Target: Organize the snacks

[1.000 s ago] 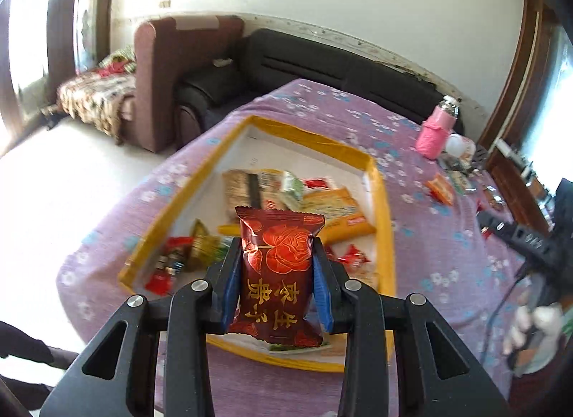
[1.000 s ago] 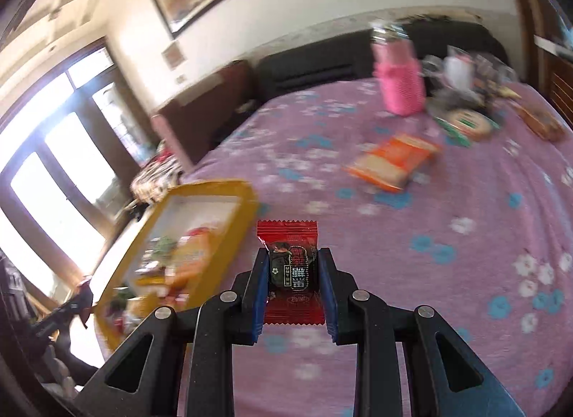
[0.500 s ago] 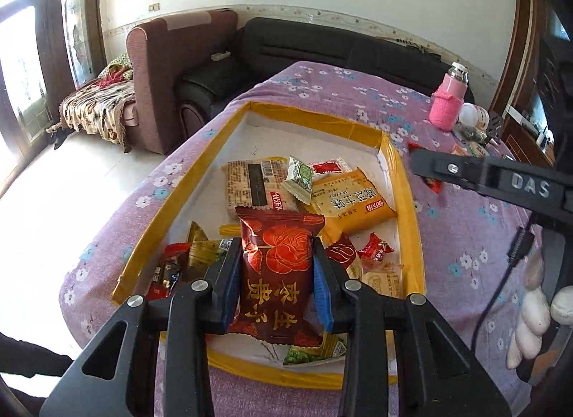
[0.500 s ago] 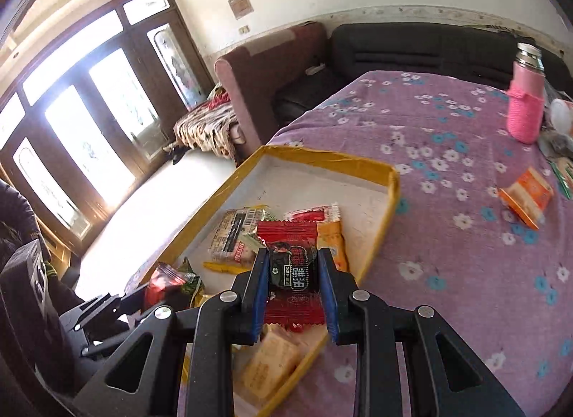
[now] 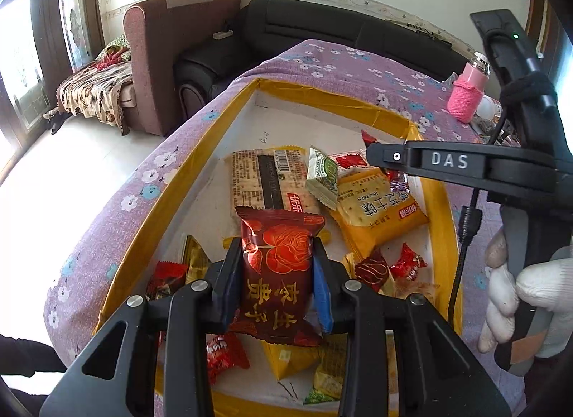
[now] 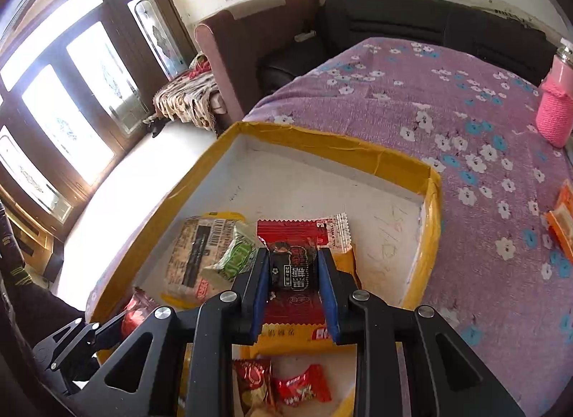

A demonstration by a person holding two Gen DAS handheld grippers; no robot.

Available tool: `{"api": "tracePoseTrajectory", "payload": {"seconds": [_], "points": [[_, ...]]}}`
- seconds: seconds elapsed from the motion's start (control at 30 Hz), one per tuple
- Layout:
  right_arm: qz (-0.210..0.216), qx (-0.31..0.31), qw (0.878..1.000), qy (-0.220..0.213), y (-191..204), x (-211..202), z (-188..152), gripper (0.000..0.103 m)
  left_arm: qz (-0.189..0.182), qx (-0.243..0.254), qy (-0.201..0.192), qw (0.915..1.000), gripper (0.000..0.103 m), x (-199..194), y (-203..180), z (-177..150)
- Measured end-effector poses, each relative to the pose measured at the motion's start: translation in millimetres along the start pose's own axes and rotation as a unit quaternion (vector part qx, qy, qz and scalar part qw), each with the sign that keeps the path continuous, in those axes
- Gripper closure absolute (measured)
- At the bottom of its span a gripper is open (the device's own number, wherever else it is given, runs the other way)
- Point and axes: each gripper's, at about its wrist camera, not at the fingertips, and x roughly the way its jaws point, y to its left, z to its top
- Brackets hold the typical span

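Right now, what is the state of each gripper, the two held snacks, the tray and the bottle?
Left gripper: shut on the dark red rose packet.
Right gripper: shut on the red candy packet.
Yellow-rimmed tray: partly filled, far end bare.
Pink-sleeved bottle: upright, capped.

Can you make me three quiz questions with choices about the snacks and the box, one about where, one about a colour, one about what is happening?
1. Where is the pink bottle?
A. inside the box
B. on the purple flowered tablecloth
C. on the sofa

2. What colour is the rim of the box?
A. yellow
B. green
C. blue

3. What is the left gripper doing?
A. open and holding nothing
B. shut on the dark red rose packet
C. resting on the floor

Answers:
1 B, the bottle stands on the cloth beyond the box.
2 A, yellow tape runs all along the edge.
3 B, its blue-padded fingers press both sides of the packet, held over the box.
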Motion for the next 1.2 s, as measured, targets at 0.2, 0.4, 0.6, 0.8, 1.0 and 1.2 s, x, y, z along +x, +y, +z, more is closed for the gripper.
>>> {"api": "tracePoseTrajectory", "payload": {"seconds": [0.2,0.4,0.6,0.8,1.0,1.2], "points": [[-0.009,0.008,1.000,0.012,-4.7,20.1,9.8,0.076,0.001,-0.003,0.004,1.0000,0.068,5.2,-0.8,4.0],[-0.006,0.016,1.000,0.005,-9.1,25.3,19.7,0.073,-0.001,-0.006,0.009,0.9999,0.050,5.1,-0.5,5.5],[0.009,0.026,0.999,-0.027,-9.2,-5.7,14.7,0.060,0.008,-0.013,0.012,0.9998,0.044,-0.9,-1.0,3.6],[0.010,0.002,0.998,-0.067,-1.9,-58.6,-11.3,0.055,0.027,-0.018,-0.006,0.9995,0.035,-20.3,-3.7,-2.7],[0.004,-0.016,0.995,-0.097,-0.3,-100.6,-51.9,0.054,0.056,-0.017,-0.049,0.9971,0.029,-49.8,-12.0,-8.9],[-0.008,-0.030,0.992,-0.122,0.0,-133.0,-90.7,0.048,0.085,-0.009,-0.113,0.9899,0.026,-85.2,-25.2,-13.5]]}}
